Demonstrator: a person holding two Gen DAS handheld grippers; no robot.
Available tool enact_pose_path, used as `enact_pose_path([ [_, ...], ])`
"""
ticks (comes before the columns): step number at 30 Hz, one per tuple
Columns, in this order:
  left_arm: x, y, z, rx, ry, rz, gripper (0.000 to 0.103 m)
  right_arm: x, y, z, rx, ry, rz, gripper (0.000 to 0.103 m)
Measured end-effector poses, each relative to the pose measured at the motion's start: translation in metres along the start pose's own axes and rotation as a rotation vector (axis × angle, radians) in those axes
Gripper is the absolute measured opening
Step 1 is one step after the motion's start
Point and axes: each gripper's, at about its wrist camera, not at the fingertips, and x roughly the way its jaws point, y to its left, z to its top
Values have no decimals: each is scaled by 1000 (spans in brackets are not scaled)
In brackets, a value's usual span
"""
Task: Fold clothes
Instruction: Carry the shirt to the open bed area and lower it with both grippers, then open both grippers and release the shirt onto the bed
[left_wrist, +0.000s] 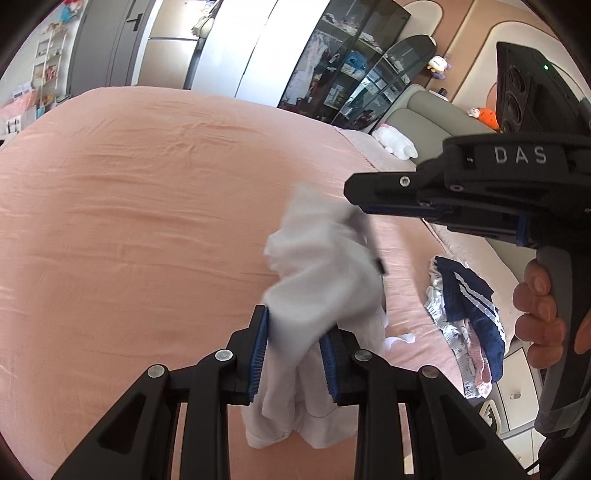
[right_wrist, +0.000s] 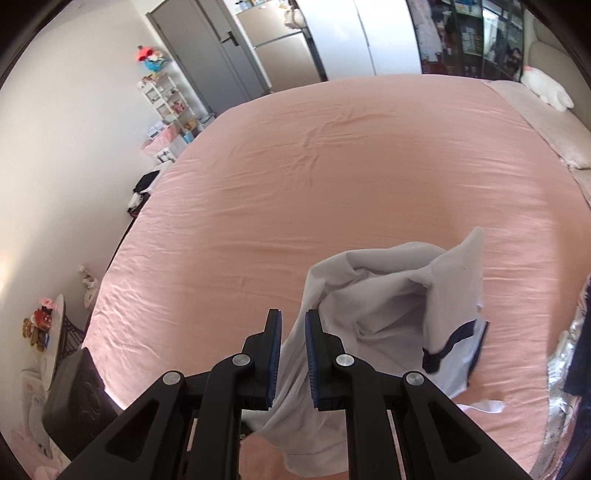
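A white garment (left_wrist: 321, 266) with dark navy trim hangs bunched above the pink bed (left_wrist: 129, 203). My left gripper (left_wrist: 295, 325) is shut on one part of it, with cloth spilling below its blue pads. My right gripper (left_wrist: 354, 199), held by a hand (left_wrist: 539, 317), comes in from the right and pinches the upper end of the same garment. In the right wrist view my right gripper (right_wrist: 293, 317) is shut on a strip of the white garment (right_wrist: 388, 314), which drapes to the right over the bed (right_wrist: 295, 166); its navy-edged hem hangs low.
A pile of navy, striped and silvery clothes (left_wrist: 469, 314) lies at the bed's right edge (right_wrist: 569, 350). A white plush toy (left_wrist: 397, 142) rests near the pillows. Beyond the bed's far side stand a glass cabinet (left_wrist: 343, 74) and wardrobes. A round side table (right_wrist: 55, 332) and a shelf unit stand to the left.
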Motion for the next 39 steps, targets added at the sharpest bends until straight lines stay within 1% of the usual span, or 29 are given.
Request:
enact_pose_path([
  [5, 2, 21, -12, -43, 24, 22, 24, 18, 13, -2, -9, 28, 9, 11],
  [10, 7, 40, -23, -91, 59, 48, 25, 25, 11, -4, -15, 46, -11, 11],
  [12, 9, 48, -25, -136, 69, 53, 25, 24, 7, -7, -22, 53, -21, 12],
  [14, 11, 58, -25, -208, 82, 51, 26, 22, 1, -10, -13, 58, -39, 12],
  [16, 14, 68, -25, -306, 92, 18, 27, 22, -7, -13, -2, 73, -58, 12],
  [17, 13, 74, -25, -347, 85, -18, 27, 21, -10, -14, 4, 74, -69, 13],
  [18, 12, 78, -25, -381, 77, -52, 27, 20, -14, -16, 13, 75, -78, 15],
  [19, 10, 79, -25, -391, 62, -69, 28, 18, -19, -18, 23, 68, -90, 18],
  [20, 6, 78, -24, -378, 42, -58, 28, 14, -23, -20, 33, 60, -102, 26],
  [21, 1, 74, -23, -347, 17, -21, 28, 9, -27, -22, 41, 42, -114, 36],
  [23, -8, 66, -21, -282, -33, 56, 28, -2, -35, -26, 44, 3, -120, 45],
  [25, -17, 54, -19, -198, -87, 151, 28, -13, -42, -32, 50, -27, -118, 48],
  [27, -26, 42, -17, -115, -136, 237, 28, -19, -48, -38, 46, -27, -118, 55],
  [28, -28, 44, -18, -94, -153, 251, 29, -21, -51, -42, 47, -23, -129, 57],
  [30, -33, 35, -17, -65, -184, 229, 29, -24, -58, -49, 48, -15, -154, 59],
  [33, -35, 27, -14, -65, -217, 66, 29, -27, -69, -61, 72, -5, -163, 59],
  [34, -33, 25, -13, -77, -207, 27, 29, -26, -74, -64, 88, -2, -156, 59],
  [35, -29, 23, -11, -82, -189, 10, 29, -27, -78, -68, 105, -2, -152, 59],
  [39, -13, 7, -4, -59, -104, 21, 29, -29, -93, -75, 153, -5, -147, 59],
])
